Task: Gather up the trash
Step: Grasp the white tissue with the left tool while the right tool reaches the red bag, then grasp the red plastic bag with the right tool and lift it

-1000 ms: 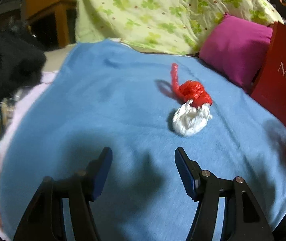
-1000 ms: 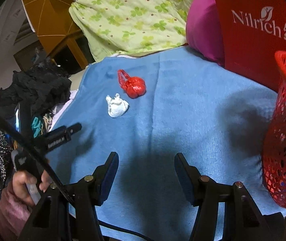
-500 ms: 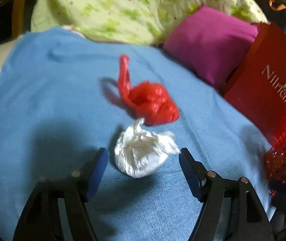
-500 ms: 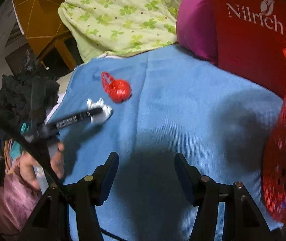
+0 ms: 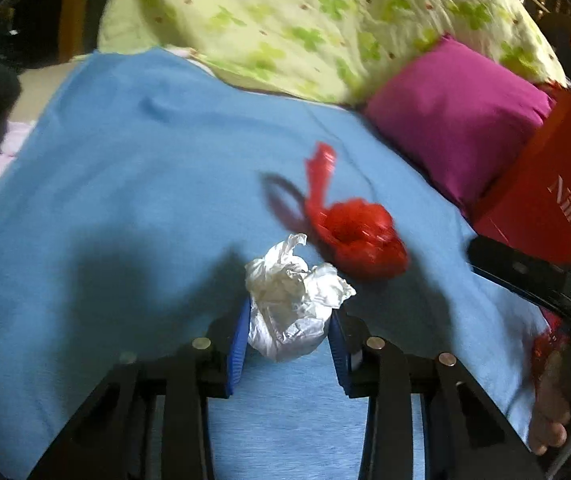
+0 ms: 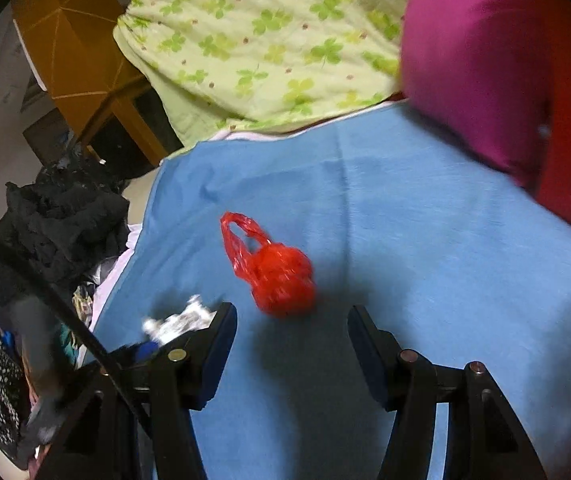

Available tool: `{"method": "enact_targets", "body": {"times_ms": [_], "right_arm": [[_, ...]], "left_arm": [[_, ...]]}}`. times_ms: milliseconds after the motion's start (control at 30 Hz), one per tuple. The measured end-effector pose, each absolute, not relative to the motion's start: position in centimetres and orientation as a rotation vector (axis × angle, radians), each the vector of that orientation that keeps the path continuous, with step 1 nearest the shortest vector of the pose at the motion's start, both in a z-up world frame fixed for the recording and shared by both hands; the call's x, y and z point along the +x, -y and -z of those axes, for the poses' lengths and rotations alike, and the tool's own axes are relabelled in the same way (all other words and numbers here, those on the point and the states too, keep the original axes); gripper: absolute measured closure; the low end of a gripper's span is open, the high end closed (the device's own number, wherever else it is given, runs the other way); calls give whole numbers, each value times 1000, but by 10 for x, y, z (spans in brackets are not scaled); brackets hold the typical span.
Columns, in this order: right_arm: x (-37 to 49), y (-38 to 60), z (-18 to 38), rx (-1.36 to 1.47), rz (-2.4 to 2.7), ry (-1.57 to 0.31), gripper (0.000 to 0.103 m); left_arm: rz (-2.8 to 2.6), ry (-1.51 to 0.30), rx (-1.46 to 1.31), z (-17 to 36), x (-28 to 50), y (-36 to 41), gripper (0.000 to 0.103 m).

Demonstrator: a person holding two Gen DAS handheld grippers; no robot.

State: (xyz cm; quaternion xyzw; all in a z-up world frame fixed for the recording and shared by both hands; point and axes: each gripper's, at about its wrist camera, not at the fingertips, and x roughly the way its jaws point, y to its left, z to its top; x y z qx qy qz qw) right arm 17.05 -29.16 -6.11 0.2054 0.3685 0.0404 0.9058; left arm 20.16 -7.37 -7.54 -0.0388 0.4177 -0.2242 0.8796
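Observation:
A crumpled white plastic wad (image 5: 291, 304) lies on the blue blanket (image 5: 125, 184). My left gripper (image 5: 289, 320) is shut on it, both blue pads touching its sides. A knotted red plastic bag (image 5: 355, 236) with a loop handle lies just beyond it to the right. In the right wrist view the red bag (image 6: 275, 270) sits just ahead of my right gripper (image 6: 291, 324), which is open and empty above the blanket (image 6: 425, 240). The white wad (image 6: 179, 320) shows at its left, partly hidden by the left finger.
A magenta pillow (image 5: 457, 112) and a green clover-print quilt (image 5: 305, 24) lie at the back. A red "Nilrich" bag (image 5: 545, 188) stands at right. Dark clothes (image 6: 57, 224) are piled off the blanket's left edge, near an orange wooden piece (image 6: 73, 48).
My left gripper moved forward around the white wad and closed on it. My right gripper moved forward and left, so the red bag now lies just ahead of its fingers.

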Motion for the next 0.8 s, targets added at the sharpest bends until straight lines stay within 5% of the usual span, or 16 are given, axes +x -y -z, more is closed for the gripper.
{"method": "enact_targets", "body": {"times_ms": [267,333,800], "right_arm": [[252,258,100,304,-30,-897,40],[252,255,111,278,-19,-915,52],[85,290,56,304,-53,-728,56]], "left_arm": [[392,-865,-88,75,215,54,64],[383,-860,-69,77,213,56,64],[407,-810,41,69,171,66,64]]}}
